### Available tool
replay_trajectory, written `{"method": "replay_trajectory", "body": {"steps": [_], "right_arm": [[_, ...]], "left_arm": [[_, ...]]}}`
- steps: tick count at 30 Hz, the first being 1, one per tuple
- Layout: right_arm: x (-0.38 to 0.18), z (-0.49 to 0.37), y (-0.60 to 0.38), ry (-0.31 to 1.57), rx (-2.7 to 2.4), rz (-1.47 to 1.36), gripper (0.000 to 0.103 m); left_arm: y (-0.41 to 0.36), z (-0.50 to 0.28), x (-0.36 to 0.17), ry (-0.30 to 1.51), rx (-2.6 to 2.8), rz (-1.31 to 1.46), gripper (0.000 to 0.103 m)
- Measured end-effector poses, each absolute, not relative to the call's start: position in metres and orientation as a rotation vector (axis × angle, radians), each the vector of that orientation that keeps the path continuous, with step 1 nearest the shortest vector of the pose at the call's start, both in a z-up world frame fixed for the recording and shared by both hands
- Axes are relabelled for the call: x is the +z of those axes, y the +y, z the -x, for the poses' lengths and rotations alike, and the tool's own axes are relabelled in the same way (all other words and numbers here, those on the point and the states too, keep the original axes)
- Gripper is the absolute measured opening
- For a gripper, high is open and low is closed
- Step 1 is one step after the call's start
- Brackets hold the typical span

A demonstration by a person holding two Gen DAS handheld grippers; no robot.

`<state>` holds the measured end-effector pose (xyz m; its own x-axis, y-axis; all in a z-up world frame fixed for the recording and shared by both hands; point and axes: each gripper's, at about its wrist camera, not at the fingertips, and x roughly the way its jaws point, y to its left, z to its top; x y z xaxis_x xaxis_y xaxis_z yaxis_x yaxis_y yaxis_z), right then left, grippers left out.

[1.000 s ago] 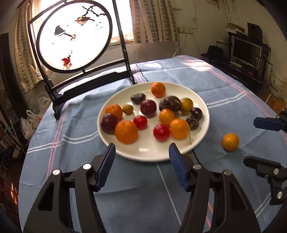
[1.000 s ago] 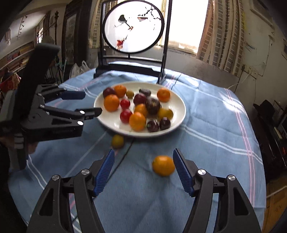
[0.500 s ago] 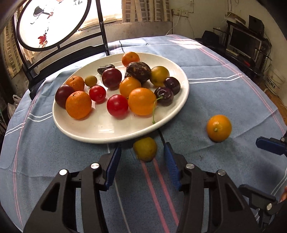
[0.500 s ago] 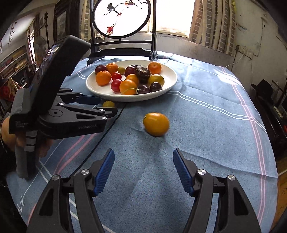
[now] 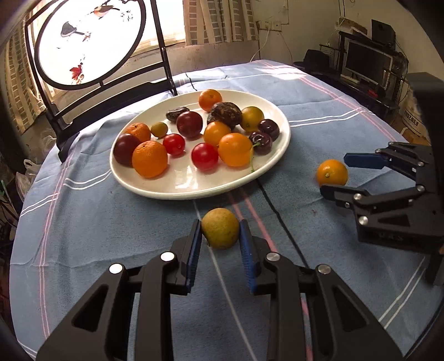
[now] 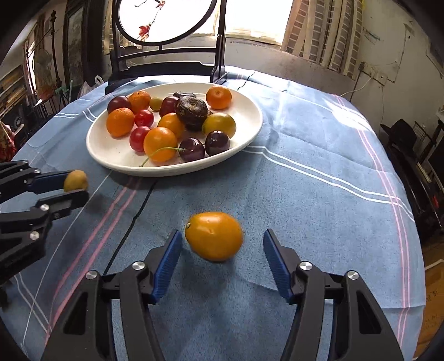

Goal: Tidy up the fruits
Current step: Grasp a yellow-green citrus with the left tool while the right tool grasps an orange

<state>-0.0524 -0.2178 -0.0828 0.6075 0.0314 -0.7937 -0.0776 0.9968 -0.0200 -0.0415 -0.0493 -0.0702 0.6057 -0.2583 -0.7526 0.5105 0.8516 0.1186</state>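
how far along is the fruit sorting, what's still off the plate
Mostly done: the white oval plate already holds over a dozen fruits. In hand: the left gripper has closed on the small yellow-green round fruit, which sits on the blue striped tablecloth just short of the plate. Left: the orange oval fruit lies between the open fingers of the right gripper, not yet gripped. Both then go onto the plate.

room: bright window [image 6: 255, 19] with checked curtains [image 5: 219, 22] behind | screen: round painted panel [image 5: 88, 41] in black stand at worktop's far edge | worktop [image 6: 319, 172]: blue striped cloth; sunlit | right: monitor [image 5: 366, 62] on dark shelving
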Motion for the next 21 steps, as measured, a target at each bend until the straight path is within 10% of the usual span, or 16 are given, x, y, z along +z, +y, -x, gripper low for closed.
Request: {"method": "replay_trajectory", "body": {"steps": [1,21], "right_arm": [[-0.086,0.05,-0.217,0.931,0.077,0.05,0.04],[-0.065,0.075,-0.133,0.881,0.359,0.046,0.04]], "left_arm": [[-0.044,0.041,-0.069,0.801,-0.443,-0.336,0.027],[-0.019,0.019,-0.064,0.764,-0.382,-0.268,0.027]]}}
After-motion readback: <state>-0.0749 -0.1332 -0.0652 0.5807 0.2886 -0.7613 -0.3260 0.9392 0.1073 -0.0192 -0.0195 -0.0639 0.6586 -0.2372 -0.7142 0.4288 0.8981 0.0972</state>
